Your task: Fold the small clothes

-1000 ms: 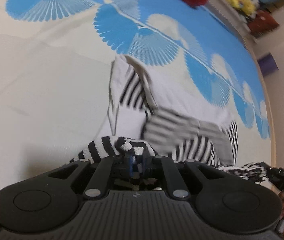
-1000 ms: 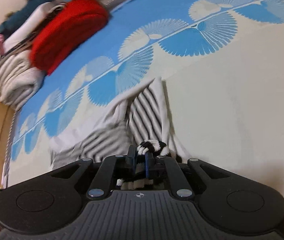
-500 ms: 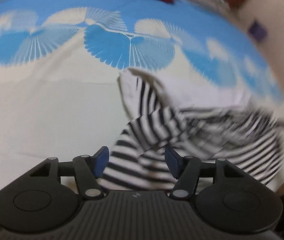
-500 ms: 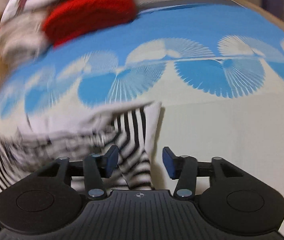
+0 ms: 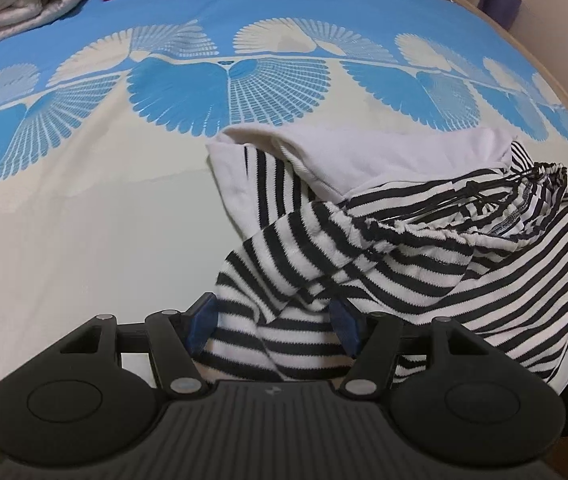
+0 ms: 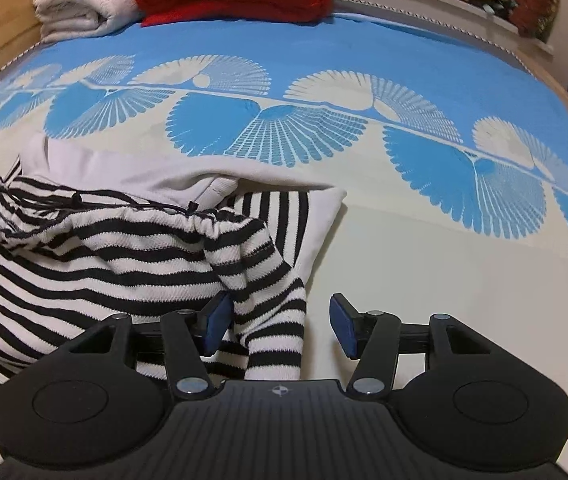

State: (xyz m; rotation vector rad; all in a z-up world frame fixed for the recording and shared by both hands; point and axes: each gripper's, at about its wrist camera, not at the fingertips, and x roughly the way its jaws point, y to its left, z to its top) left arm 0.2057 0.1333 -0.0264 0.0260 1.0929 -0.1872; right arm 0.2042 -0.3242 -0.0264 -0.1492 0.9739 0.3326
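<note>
The left gripper (image 5: 274, 326) has just been opening; its jaws stand apart with the black-and-white striped garment (image 5: 424, 264) lying loose between them and bunching up rightward on the blue-patterned bedspread (image 5: 84, 184).

Black-and-white striped garment (image 5: 424, 264), knit, with a plain white panel (image 5: 384, 152) at its far side. Lies crumpled and partly folded over itself on the bed. Gathered drawstring hem (image 6: 96, 216) with thin black cord bunched across the top. One striped sleeve or leg (image 6: 272, 312) trails toward the near edge. White inner layer shows at the far corner, folded back.
</note>
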